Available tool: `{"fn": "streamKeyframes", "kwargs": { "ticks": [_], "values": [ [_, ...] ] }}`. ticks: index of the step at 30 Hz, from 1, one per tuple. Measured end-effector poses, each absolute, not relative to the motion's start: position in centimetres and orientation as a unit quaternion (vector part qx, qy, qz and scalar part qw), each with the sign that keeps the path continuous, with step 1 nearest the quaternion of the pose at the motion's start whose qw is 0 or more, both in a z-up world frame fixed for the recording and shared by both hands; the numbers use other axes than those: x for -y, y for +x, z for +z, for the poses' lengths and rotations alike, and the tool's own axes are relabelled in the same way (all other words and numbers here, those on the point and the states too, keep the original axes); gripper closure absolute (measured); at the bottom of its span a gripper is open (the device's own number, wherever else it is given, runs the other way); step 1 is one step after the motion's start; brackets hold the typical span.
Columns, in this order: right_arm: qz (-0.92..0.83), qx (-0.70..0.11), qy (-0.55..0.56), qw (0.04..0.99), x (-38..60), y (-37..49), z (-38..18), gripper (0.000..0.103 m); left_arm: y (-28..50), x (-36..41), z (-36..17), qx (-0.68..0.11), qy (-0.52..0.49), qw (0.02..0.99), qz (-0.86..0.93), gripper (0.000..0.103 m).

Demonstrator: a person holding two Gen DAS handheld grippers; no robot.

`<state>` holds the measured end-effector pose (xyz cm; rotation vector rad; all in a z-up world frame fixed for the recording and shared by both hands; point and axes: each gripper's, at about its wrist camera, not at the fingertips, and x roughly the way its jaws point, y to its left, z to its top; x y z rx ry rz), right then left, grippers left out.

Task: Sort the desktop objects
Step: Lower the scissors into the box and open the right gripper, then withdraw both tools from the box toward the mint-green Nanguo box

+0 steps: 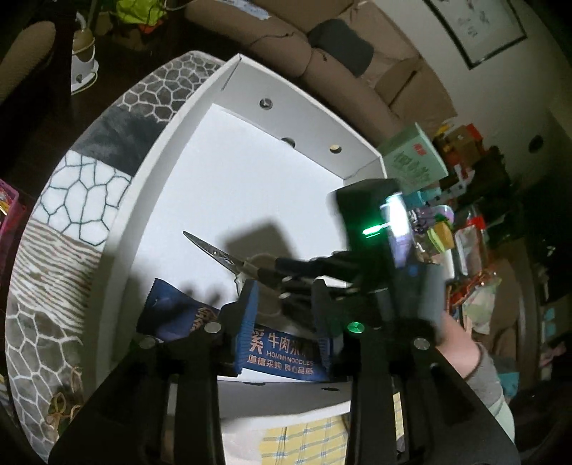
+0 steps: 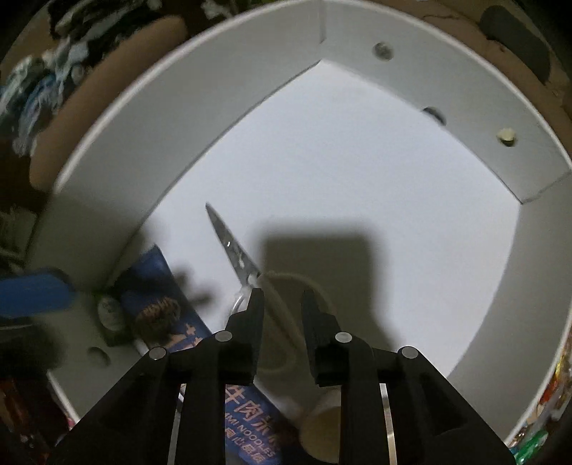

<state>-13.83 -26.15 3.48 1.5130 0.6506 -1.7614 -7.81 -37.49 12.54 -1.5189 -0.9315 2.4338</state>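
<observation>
**Scissors and noodle pack in the white box**

Living-room clutter behind: beige sofa (image 1: pixel 286 43), framed picture (image 1: pixel 475 28) on the wall, patterned grey-white blanket (image 1: pixel 71 200) under a white cardboard box (image 1: pixel 250 89).

Left wrist view: left gripper (image 1: pixel 286 297) sits over the box's near edge, jaws a narrow gap apart, nothing pressed between the pads. Blue instant noodle pack (image 1: pixel 282 357) lies just behind them along the near wall. Scissors (image 1: pixel 218 254) lie w/ blades pointing to the box's left wall. Right gripper (image 1: pixel 282 266) reaches in from the right, tips at the scissors' handles; a hand (image 1: pixel 457 343) in a grey sleeve holds it.

Right wrist view: right gripper (image 2: pixel 282 300) points down into the box, jaws narrowly apart, straddling the scissors' (image 2: pixel 232 246) pale handle loop; can't tell if the pads touch it. Noodle pack (image 2: pixel 161 307) lies at the near-left corner. Rest of the box (image 2: pixel 161 118) floor is bare.
</observation>
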Motion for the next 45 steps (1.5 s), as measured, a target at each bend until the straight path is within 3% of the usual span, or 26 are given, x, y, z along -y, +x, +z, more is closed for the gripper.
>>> {"fn": "streamKeyframes", "kwargs": {
  "ticks": [5,10,15,19,26,29,33,36,39,41,42,45],
  "values": [
    [-0.663,-0.286,0.596,0.352,25.9,-13.7,2.6,0.082,-7.0,38.1,12.8,0.314,-0.499,0.065,0.805,0.075],
    [-0.668,-0.37,0.561,0.319,25.0,-14.0,2.7,0.08,-6.3,38.1,12.7,0.319,-0.501,0.064,0.802,0.075],
    [-0.675,-0.345,0.556,0.34,24.2,-14.1,3.8,0.08,-5.7,37.8,12.7,0.317,-0.501,0.066,0.803,0.071],
    [-0.669,-0.358,0.559,0.334,24.2,-13.6,3.0,0.062,-5.4,37.1,12.8,0.313,-0.504,0.065,0.802,0.066],
    [-0.663,-0.361,0.555,0.349,21.8,-12.6,4.5,0.072,-4.3,35.9,14.0,0.302,-0.498,0.062,0.811,0.061],
    [-0.701,-0.318,0.535,0.348,19.2,-12.7,7.6,0.057,-3.8,35.4,14.7,0.299,-0.496,0.06,0.813,0.058],
    [-0.742,-0.203,0.519,0.374,15.2,-11.4,12.2,0.053,-2.9,33.9,15.5,0.284,-0.49,0.06,0.822,0.036],
    [-0.765,-0.108,0.498,0.394,12.1,-9.5,14.1,0.034,-1.9,31.8,16.2,0.279,-0.484,0.068,0.827,0.018],
    [-0.772,-0.046,0.491,0.401,7.7,-6.9,16.6,0.022,-1.0,29.4,16.6,0.277,-0.479,0.084,0.829,0.004],
    [-0.782,-0.019,0.482,0.394,7.3,-5.3,17.8,0.011,-0.2,27.5,16.8,0.27,-0.479,0.092,0.83,0.003],
    [-0.789,-0.013,0.478,0.385,6.0,-5.2,17.6,0.0,0.1,26.7,16.9,0.263,-0.478,0.092,0.833,0.0],
    [-0.812,-0.009,0.463,0.355,1.9,-3.4,18.1,0.0,1.8,24.1,17.2,0.231,-0.472,0.079,0.847,0.0]
  ]
}}
